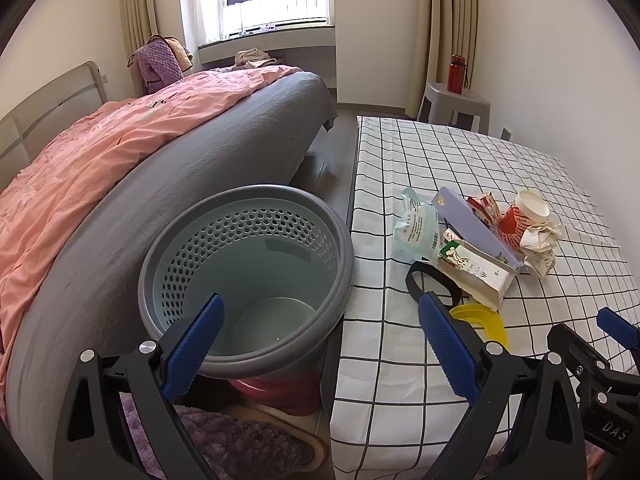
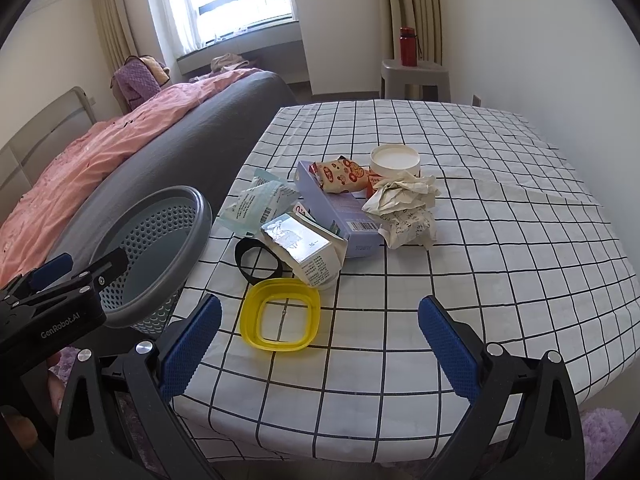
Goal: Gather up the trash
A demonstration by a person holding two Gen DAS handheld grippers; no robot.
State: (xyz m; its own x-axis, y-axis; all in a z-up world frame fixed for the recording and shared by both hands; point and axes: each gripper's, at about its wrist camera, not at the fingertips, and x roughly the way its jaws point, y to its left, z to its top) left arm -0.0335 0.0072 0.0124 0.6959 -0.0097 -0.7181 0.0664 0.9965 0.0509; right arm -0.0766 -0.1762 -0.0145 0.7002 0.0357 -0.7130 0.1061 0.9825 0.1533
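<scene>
A pile of trash lies on the checked tablecloth [image 2: 480, 248]: a yellow plastic ring lid [image 2: 280, 316], a black ring [image 2: 256, 261], a crushed milk carton [image 2: 304, 250], a purple box [image 2: 332, 204], a clear plastic wrapper [image 2: 256, 204], a snack wrapper [image 2: 340, 174], crumpled paper [image 2: 404, 208] and a paper cup [image 2: 394, 162]. A grey perforated bin [image 1: 248, 276] stands left of the table and looks empty. My left gripper [image 1: 324, 344] is open above the bin's near rim. My right gripper [image 2: 320, 348] is open and empty just before the yellow lid.
A bed with a grey sheet [image 1: 180, 184] and pink duvet [image 1: 80, 152] runs along the left, close behind the bin. A grey stool [image 2: 416, 80] with a red bottle [image 2: 408, 46] stands by the far wall. Purple rug and slippers [image 1: 256, 432] lie under the bin.
</scene>
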